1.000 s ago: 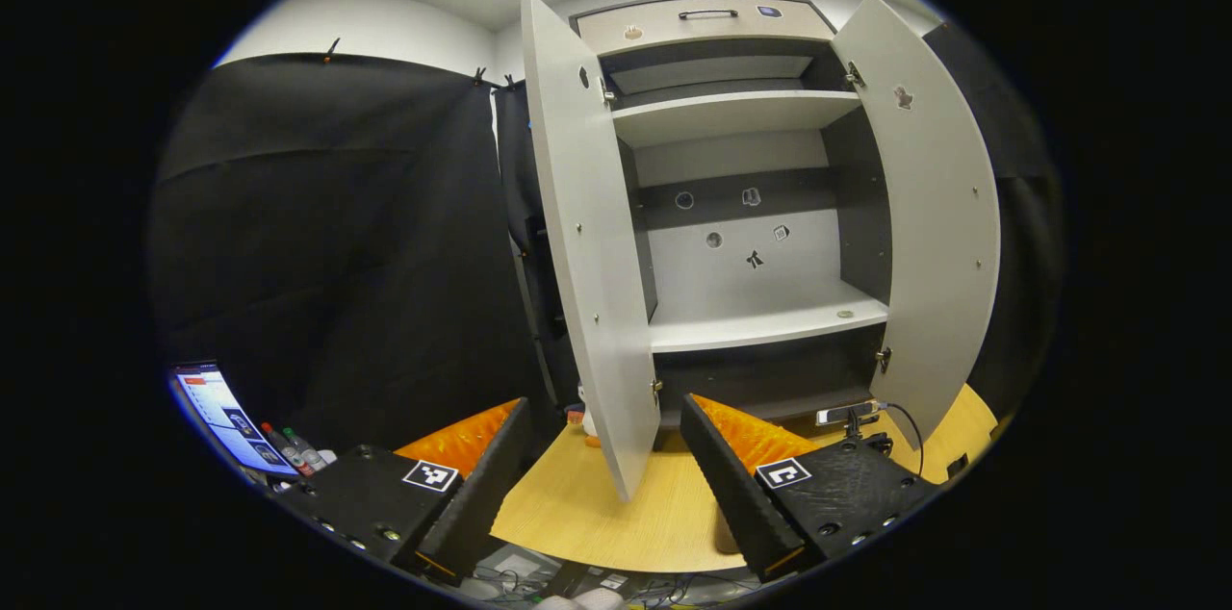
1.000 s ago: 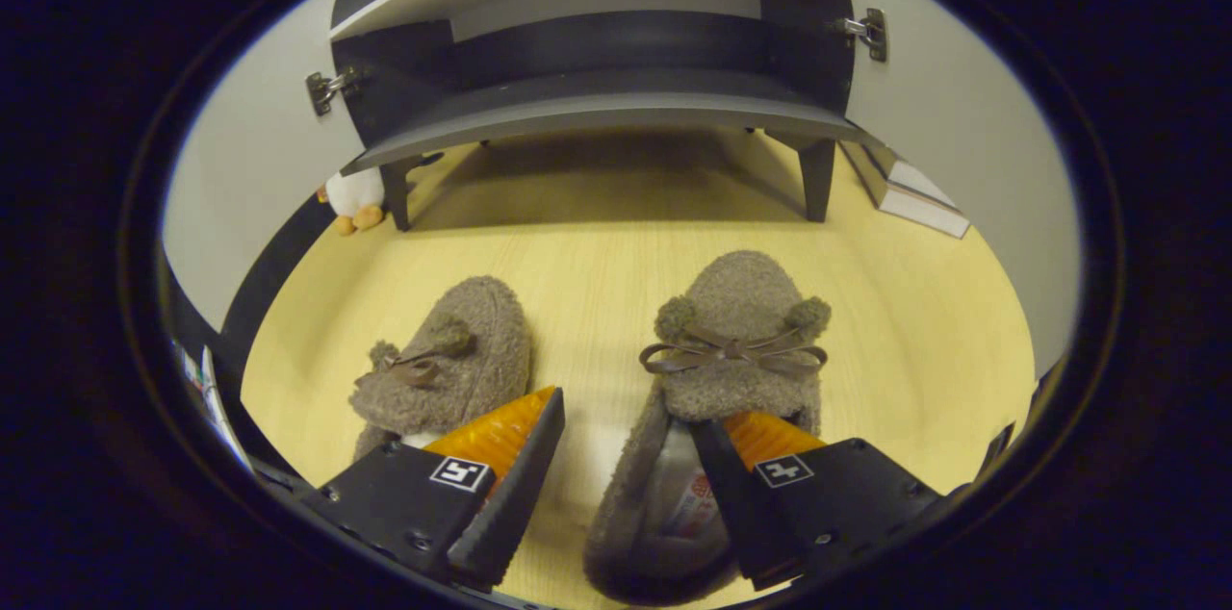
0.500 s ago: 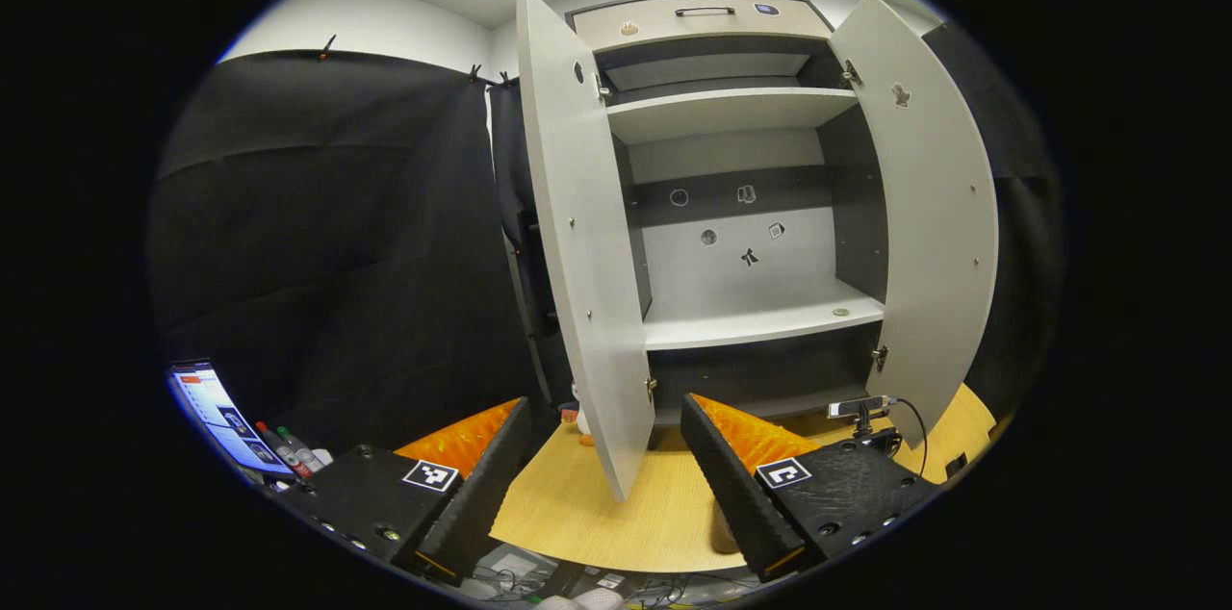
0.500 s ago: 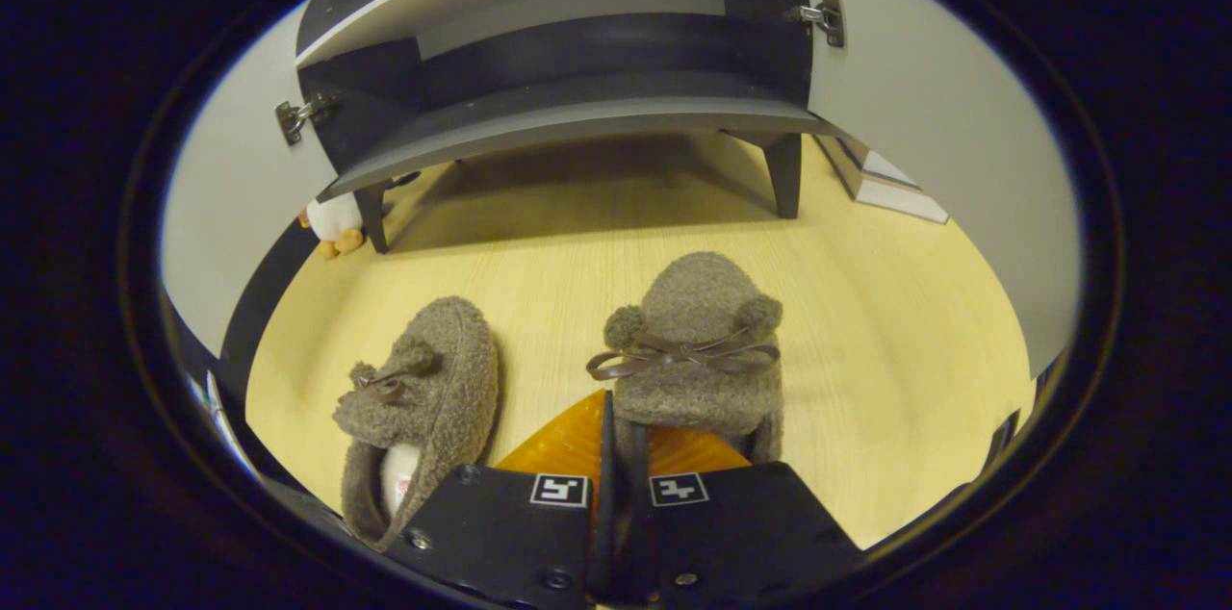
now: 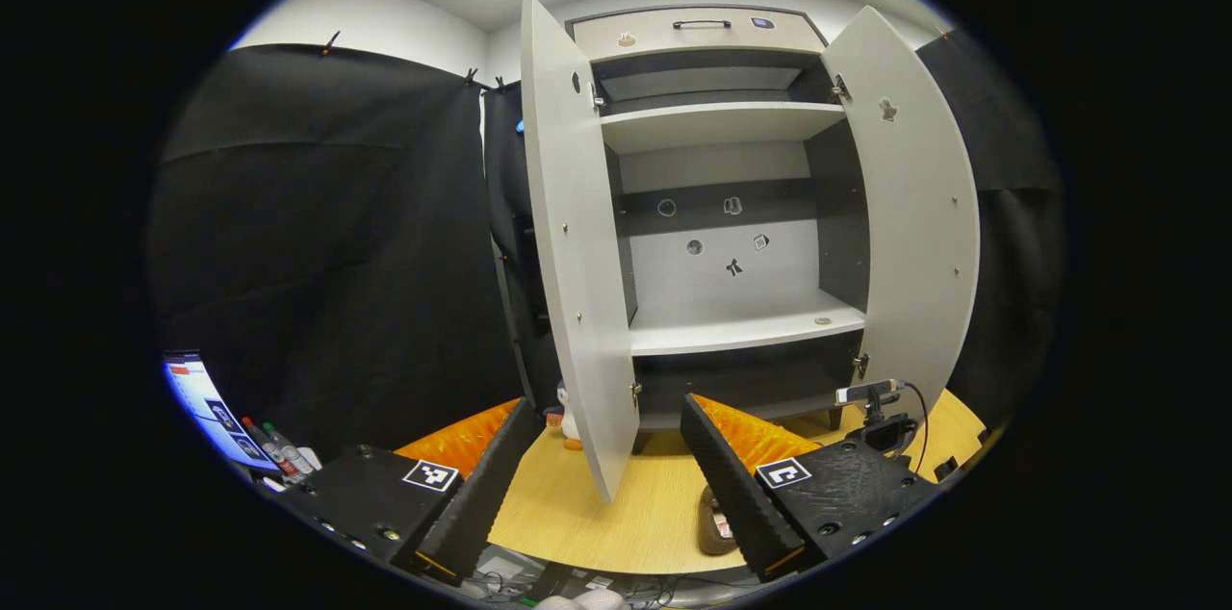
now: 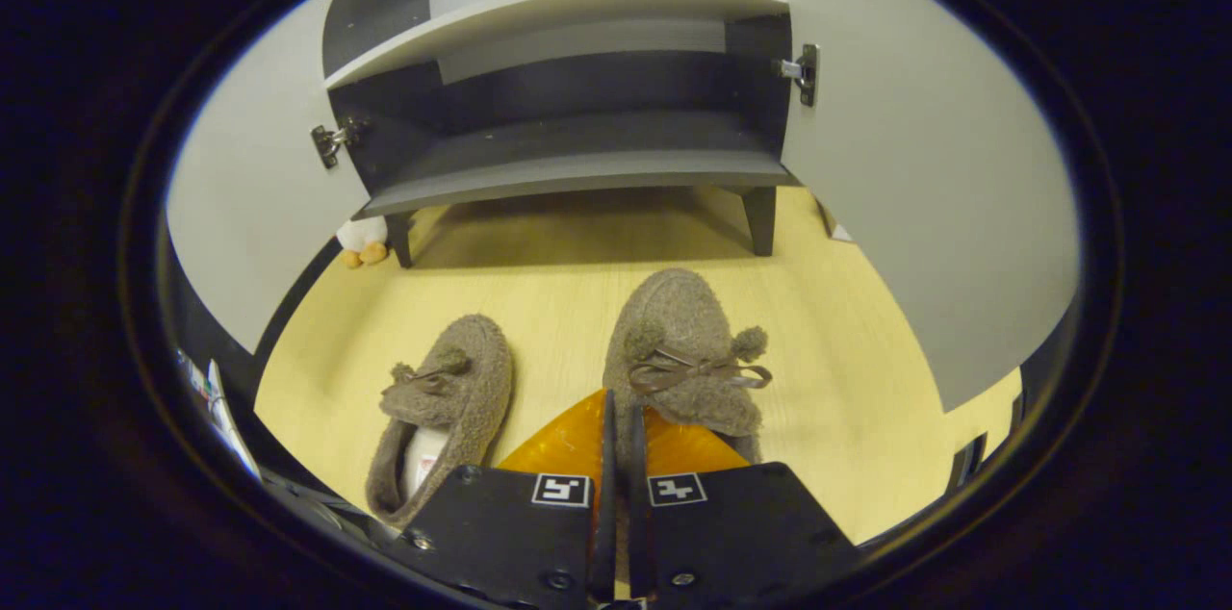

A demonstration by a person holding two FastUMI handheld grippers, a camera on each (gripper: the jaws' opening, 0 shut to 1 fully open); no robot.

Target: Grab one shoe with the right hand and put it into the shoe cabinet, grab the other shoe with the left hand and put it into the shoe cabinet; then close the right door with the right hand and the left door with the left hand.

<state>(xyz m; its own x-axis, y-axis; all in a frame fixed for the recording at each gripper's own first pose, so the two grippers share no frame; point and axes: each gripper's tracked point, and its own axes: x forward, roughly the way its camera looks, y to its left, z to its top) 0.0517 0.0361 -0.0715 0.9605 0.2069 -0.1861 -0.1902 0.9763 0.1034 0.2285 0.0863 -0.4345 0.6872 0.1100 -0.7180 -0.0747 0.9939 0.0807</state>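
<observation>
Shoe cabinet (image 5: pixel 731 331) stood w/ both doors open, shelves bare of shoes, while my right gripper (image 6: pixel 616 418) pinched the side wall of one shoe (image 6: pixel 685 352), other shoe (image 6: pixel 445 398) on floor just left, my left gripper (image 5: pixel 606 437) spread apart, holding nothing.

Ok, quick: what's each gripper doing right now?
Left gripper: open, holding nothing.
Right gripper: closed on the heel edge of the right-hand slipper.
</observation>
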